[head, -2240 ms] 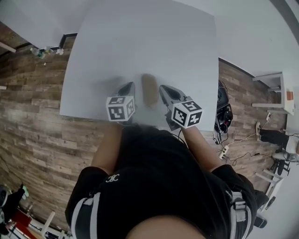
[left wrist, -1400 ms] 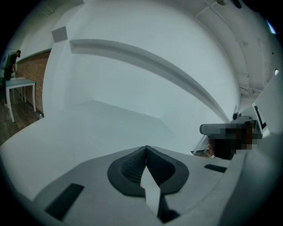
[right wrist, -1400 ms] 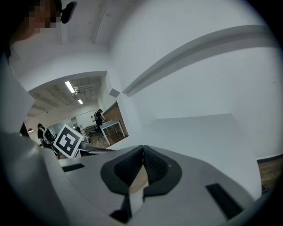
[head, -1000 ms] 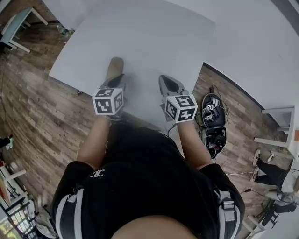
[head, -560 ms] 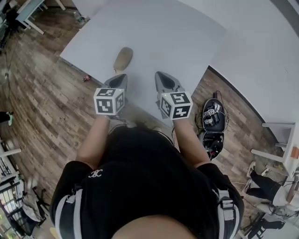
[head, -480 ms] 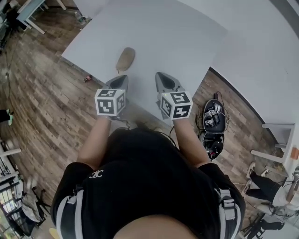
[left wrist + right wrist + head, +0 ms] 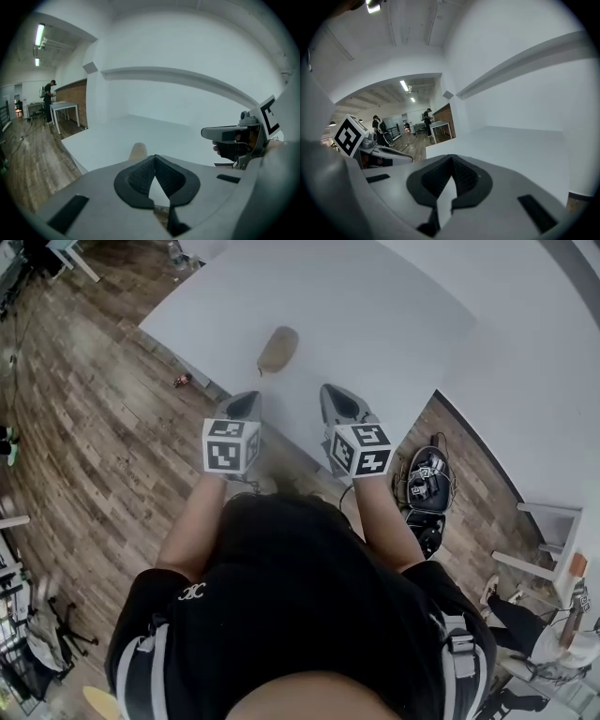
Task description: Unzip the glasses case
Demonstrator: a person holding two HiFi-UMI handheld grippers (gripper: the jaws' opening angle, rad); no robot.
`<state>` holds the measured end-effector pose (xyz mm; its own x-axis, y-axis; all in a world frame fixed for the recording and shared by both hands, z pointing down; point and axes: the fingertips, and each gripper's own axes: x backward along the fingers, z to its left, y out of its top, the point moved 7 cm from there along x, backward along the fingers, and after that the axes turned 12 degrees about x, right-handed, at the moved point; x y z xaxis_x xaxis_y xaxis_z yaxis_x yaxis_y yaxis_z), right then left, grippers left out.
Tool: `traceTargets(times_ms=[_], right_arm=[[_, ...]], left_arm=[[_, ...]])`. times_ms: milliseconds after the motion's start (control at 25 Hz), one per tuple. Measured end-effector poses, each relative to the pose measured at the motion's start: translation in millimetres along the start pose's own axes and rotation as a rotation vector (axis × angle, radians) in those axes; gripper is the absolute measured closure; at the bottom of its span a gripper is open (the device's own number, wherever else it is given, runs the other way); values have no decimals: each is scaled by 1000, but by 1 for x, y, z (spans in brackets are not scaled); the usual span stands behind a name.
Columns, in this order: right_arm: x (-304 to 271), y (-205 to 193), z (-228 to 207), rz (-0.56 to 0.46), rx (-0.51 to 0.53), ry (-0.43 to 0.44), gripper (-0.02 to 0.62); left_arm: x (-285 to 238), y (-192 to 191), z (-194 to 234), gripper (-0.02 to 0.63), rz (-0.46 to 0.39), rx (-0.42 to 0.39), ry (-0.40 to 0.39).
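The tan glasses case (image 7: pixel 278 350) lies flat on the white bench (image 7: pixel 394 324), a little beyond the tips of the left gripper (image 7: pixel 247 399) and forward and to the left of the right gripper (image 7: pixel 329 392); neither touches it. In the left gripper view the case (image 7: pixel 137 151) shows just over the top of the clenched fingers (image 7: pixel 140 176), slightly to their left, and these fingers are pressed together with nothing between them. The right gripper (image 7: pixel 451 161) is also clenched and empty, and only bare bench lies ahead of its fingers. The case is too small here to read its zip, so I cannot tell if it is closed or already open; the scene would fit hands coming toward a zipped case as well as hands kept near an opened one. A small dark bit at the end of the case nearest the fingers may be the pull, but this is not sure. If the zip is to be worked, I judge that the fingers must part first, one pair steadying the light shell against the bench while the other takes the pull low and draws along the seam, not upward, as the case may slide toward the nearby bench edge.
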<state>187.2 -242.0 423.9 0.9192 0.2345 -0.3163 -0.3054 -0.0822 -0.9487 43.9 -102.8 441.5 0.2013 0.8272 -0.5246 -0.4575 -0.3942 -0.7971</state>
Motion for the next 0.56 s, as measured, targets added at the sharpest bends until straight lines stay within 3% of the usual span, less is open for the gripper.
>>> traceTargets(times_ms=[200, 560], right_arm=[[-14, -2, 12, 3, 24, 3, 581], [-22, -4, 27, 2, 25, 0, 581]], left_arm=[[-1, 2, 12, 601, -6, 74, -44], [2, 3, 25, 601, 13, 52, -31]])
